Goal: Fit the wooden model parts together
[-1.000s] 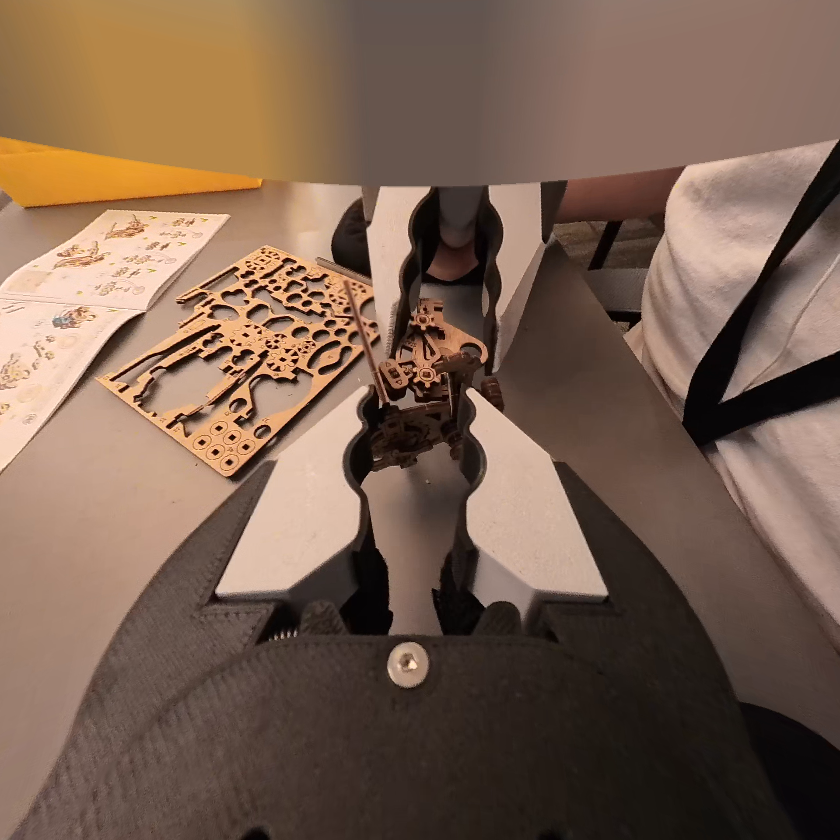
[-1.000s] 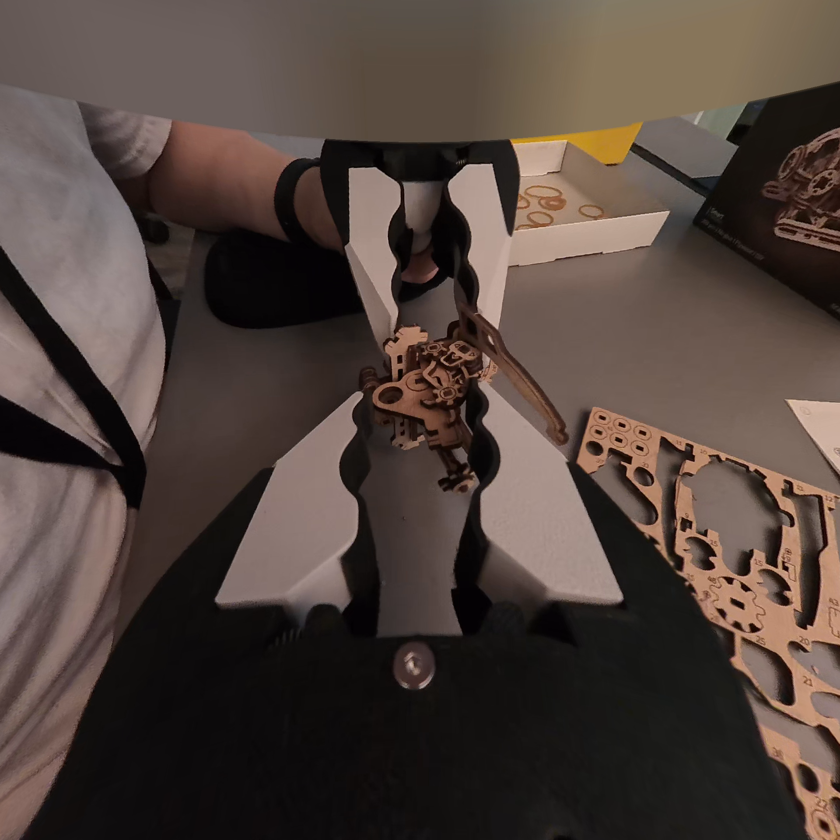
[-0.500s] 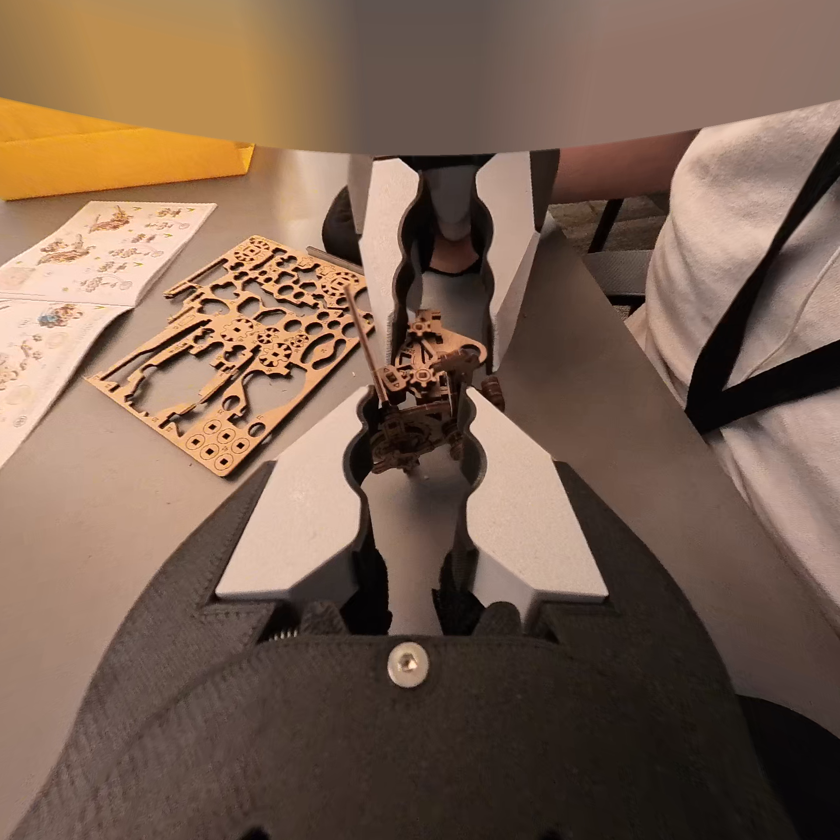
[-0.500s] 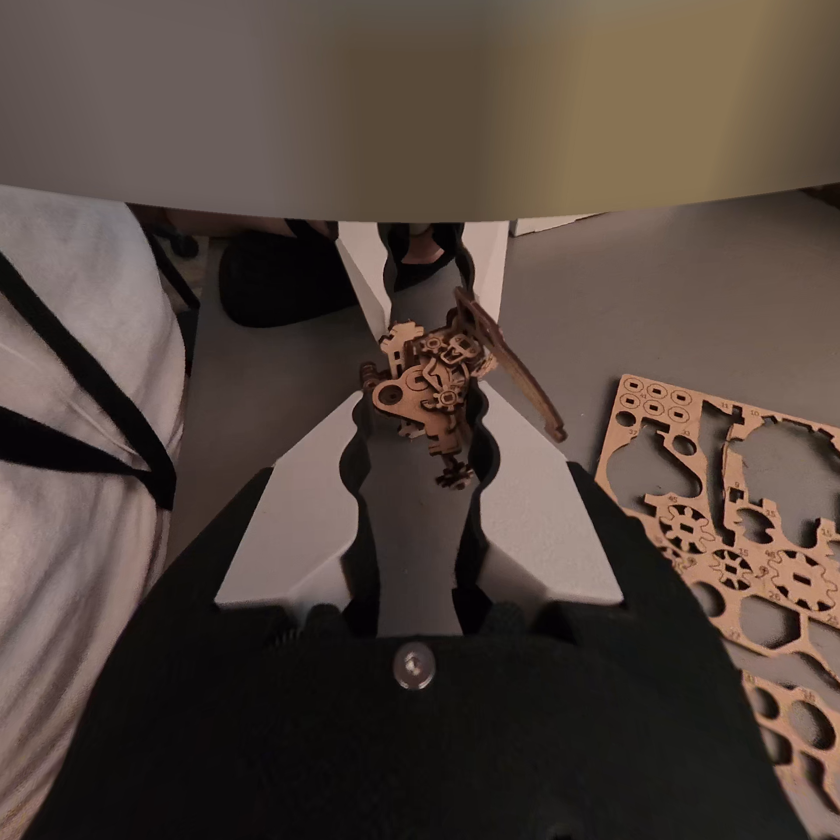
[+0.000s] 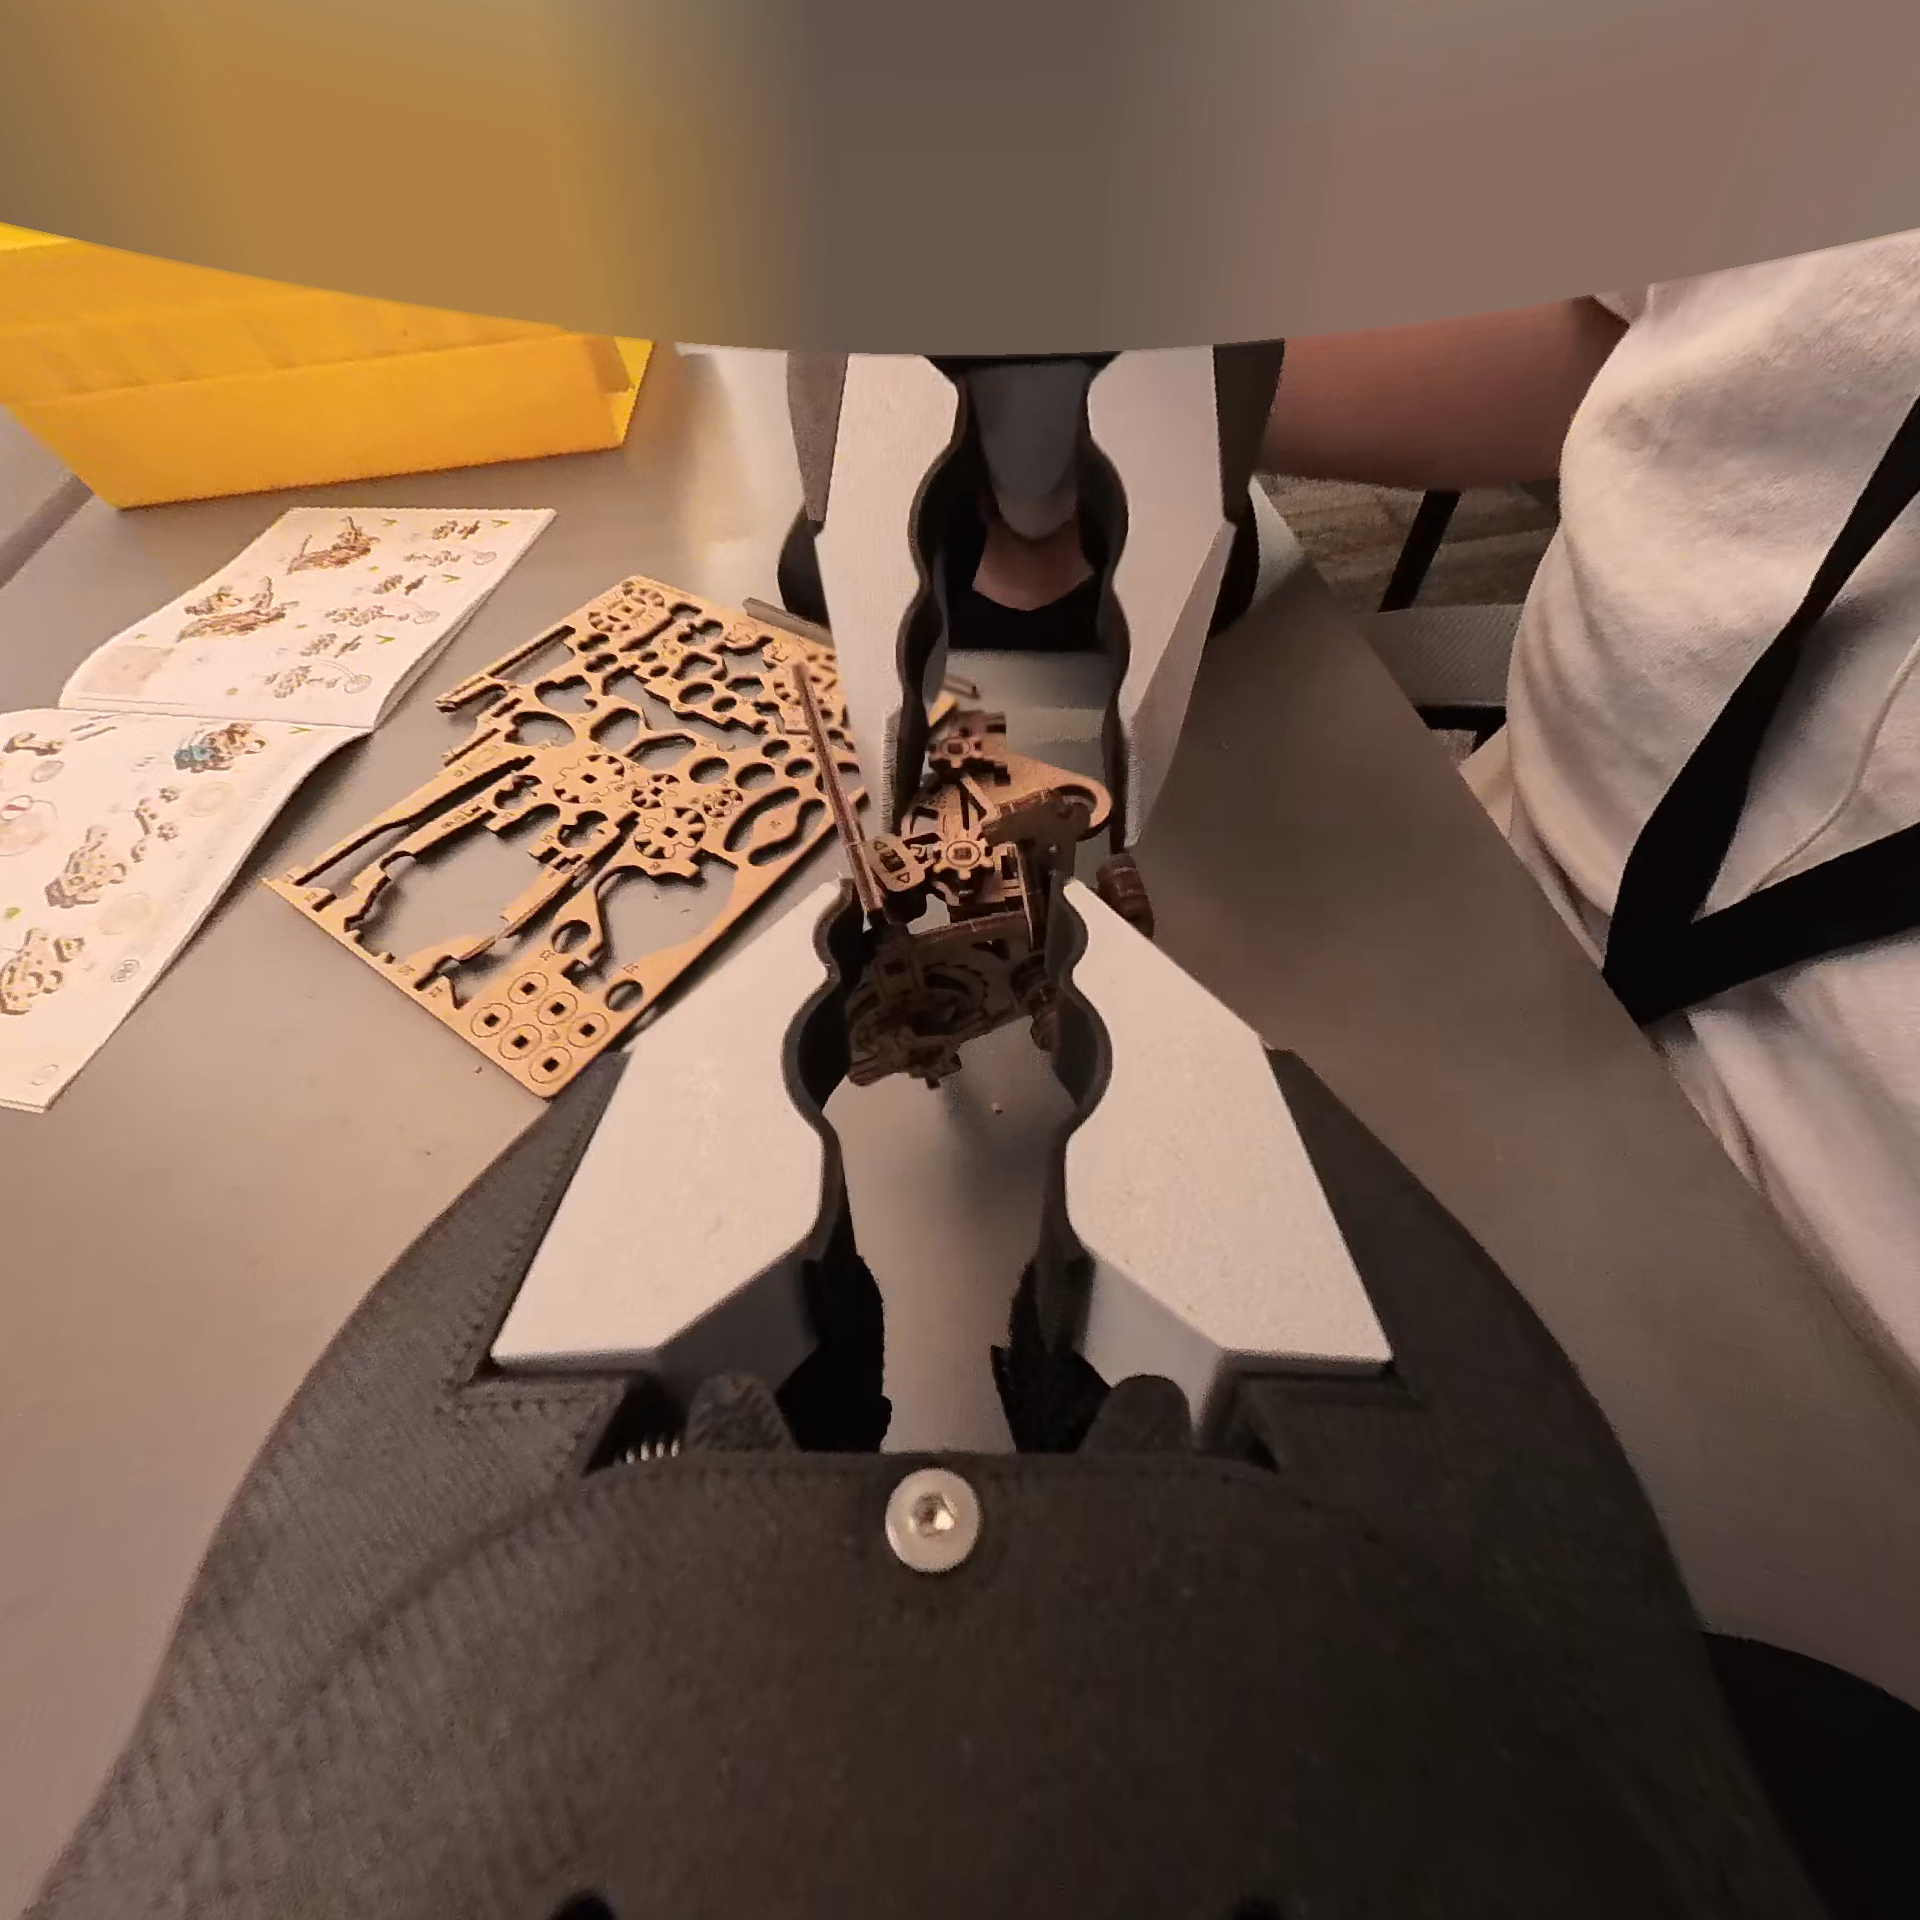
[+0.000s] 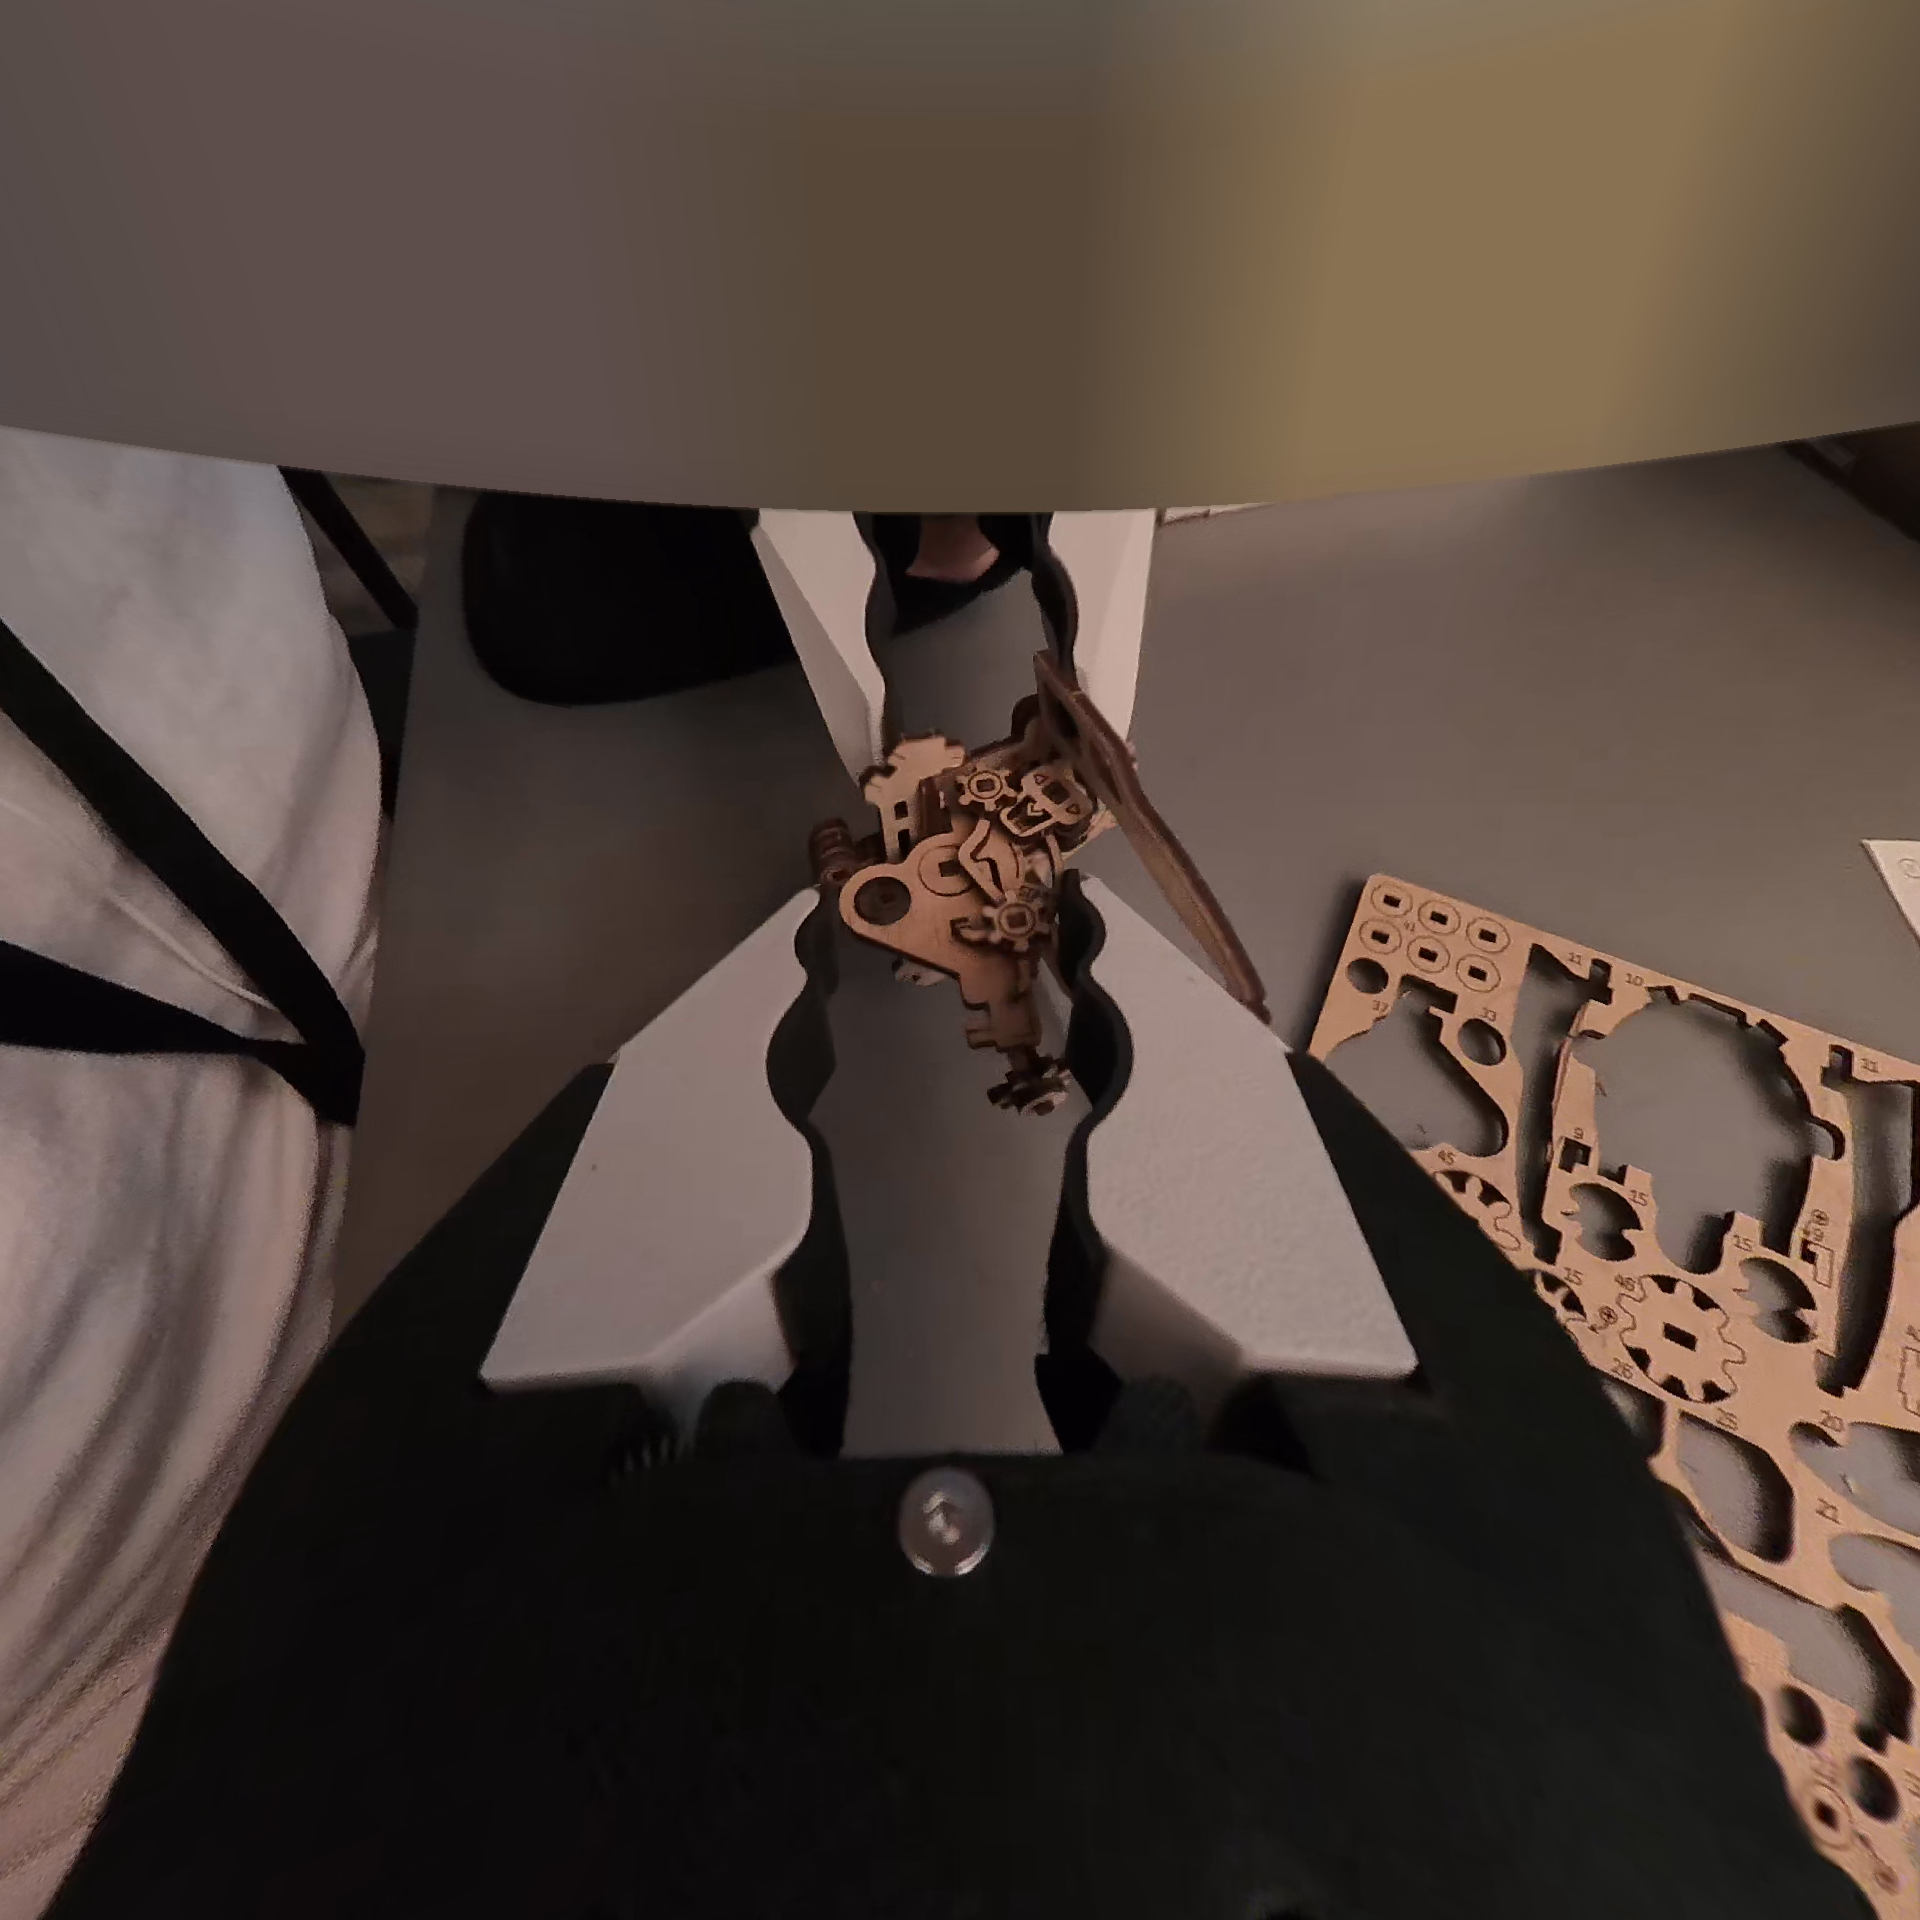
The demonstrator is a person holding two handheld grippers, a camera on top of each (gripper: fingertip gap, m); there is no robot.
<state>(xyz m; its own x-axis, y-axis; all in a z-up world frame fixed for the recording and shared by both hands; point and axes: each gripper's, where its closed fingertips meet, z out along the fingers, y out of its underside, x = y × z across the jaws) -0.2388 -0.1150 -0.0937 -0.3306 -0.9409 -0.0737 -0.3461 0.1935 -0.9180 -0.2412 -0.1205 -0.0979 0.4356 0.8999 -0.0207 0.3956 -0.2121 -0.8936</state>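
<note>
A small, partly built wooden model (image 5: 966, 914) with gears hangs above the grey table (image 5: 260, 1195), pinched from both sides. My left gripper (image 5: 956, 904) is shut on its lower, darker part. My right gripper (image 6: 948, 899) is shut on its upper plate (image 6: 935, 883). The two grippers face each other tip to tip. The right gripper's fingers (image 5: 873, 582) show at the top of the left wrist view, and the left gripper's fingers (image 6: 1107, 623) at the top of the right wrist view. A long thin wooden lever (image 6: 1164, 862) sticks out of the model's side.
A punched-out wooden part sheet (image 5: 582, 831) lies flat on the table and also shows in the right wrist view (image 6: 1662, 1195). An open instruction booklet (image 5: 208, 707) and a yellow box (image 5: 312, 416) lie beyond it. A person in a white shirt (image 5: 1714, 675) sits at the table edge. The grippers are tip to tip, or close to it.
The right wrist view has tilted down and shifted towards the part sheet; the white tray and dark box have left it. Both grippers keep their hold on the model.
</note>
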